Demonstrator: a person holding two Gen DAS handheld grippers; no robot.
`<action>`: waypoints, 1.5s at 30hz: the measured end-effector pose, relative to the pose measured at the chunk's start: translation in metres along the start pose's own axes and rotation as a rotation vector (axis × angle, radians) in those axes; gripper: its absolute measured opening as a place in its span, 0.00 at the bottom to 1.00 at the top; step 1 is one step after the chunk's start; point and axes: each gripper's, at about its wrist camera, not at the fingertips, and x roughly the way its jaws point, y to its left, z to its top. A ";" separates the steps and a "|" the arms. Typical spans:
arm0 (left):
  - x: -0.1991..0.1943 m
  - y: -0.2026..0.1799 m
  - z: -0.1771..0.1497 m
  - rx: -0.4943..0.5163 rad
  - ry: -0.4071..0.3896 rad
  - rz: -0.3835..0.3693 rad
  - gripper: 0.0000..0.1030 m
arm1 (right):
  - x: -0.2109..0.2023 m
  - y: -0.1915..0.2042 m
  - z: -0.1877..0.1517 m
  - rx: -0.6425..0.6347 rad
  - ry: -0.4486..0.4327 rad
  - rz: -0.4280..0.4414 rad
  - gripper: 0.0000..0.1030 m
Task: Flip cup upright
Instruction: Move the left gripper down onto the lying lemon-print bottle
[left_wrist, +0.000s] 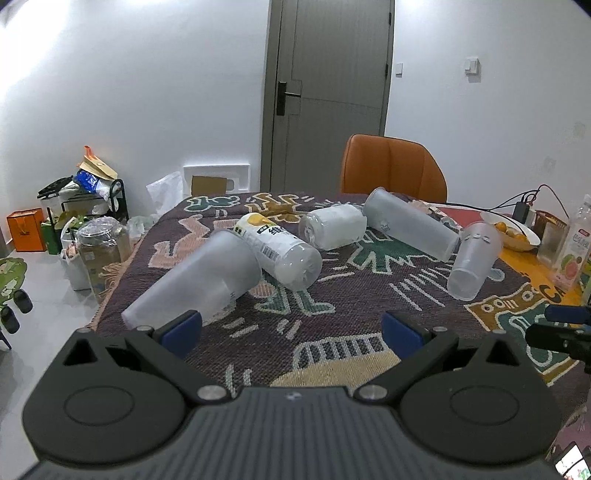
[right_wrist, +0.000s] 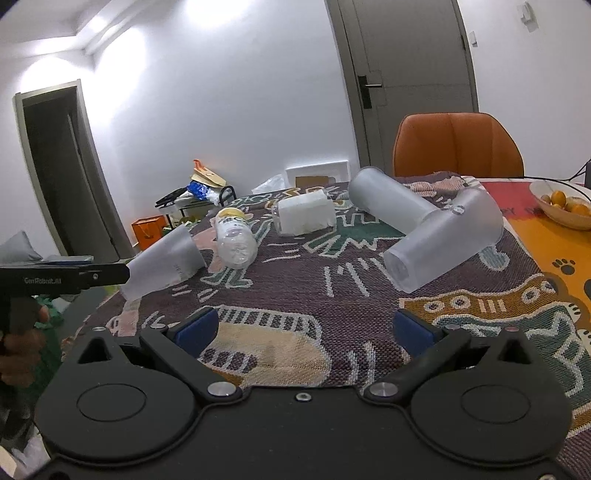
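Cups lie on their sides on the patterned tablecloth (left_wrist: 332, 354): frosted cup (left_wrist: 192, 280) at the near left edge, touching the labelled cup (left_wrist: 280, 247); right frosted cup (right_wrist: 443, 240) leans against another tumbler (right_wrist: 391, 205). Left gripper (left_wrist: 291, 328) and right gripper (right_wrist: 306, 326) stand wide open, holding nothing, hovering above the cloth.

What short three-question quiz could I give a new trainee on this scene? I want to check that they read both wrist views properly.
1. True or false: both tongs, left and right, are open and empty.
2. How many frosted translucent plastic cups lie on their sides on the patterned woven cloth?
3. Which cup lies nearest the right tongs: A, the frosted cup beside the fruit bowl; B, the yellow-labelled cup?

Key: 1 true; 2 five; 3 A.
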 end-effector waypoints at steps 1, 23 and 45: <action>0.003 0.000 0.001 -0.002 0.001 -0.001 0.99 | 0.002 -0.001 0.000 0.004 0.001 -0.003 1.00; 0.097 -0.008 0.051 -0.149 0.065 0.002 0.93 | 0.046 -0.040 0.005 0.105 0.010 -0.083 1.00; 0.189 0.001 0.090 -0.354 0.231 0.161 0.69 | 0.086 -0.076 0.016 0.181 0.022 -0.115 0.99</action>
